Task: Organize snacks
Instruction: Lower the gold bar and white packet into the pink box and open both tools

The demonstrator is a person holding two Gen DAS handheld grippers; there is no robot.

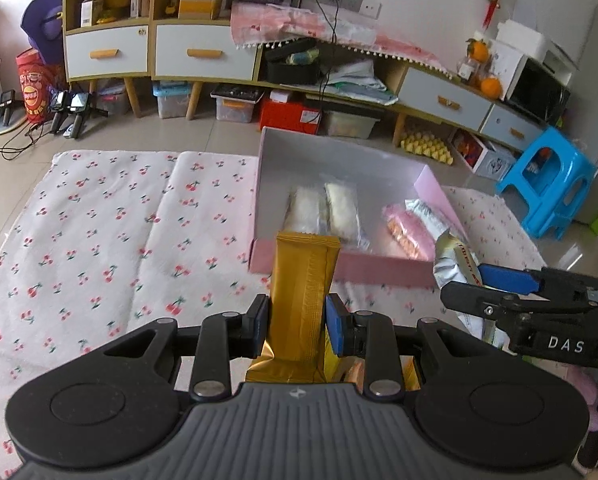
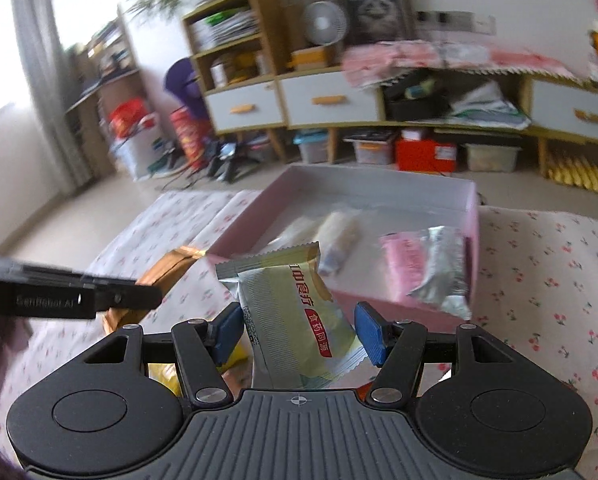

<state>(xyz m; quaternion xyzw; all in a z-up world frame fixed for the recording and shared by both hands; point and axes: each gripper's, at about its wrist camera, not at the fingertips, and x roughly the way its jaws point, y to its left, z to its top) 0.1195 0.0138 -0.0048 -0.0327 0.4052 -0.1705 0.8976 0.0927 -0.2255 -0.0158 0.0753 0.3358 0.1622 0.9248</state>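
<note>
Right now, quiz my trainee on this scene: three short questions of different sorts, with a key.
1. True or false: the left gripper holds a gold packet.
2. Multiple choice: the pink box sits on A) a blue stool, B) a cherry-print cloth, C) a drawer.
3. Fill in: the right gripper holds a pale green ____ with red lettering.

Key:
1. True; its fingers press both sides of the packet.
2. B; the cloth lies under the box, which already holds several wrapped snacks.
3. Packet.
</note>
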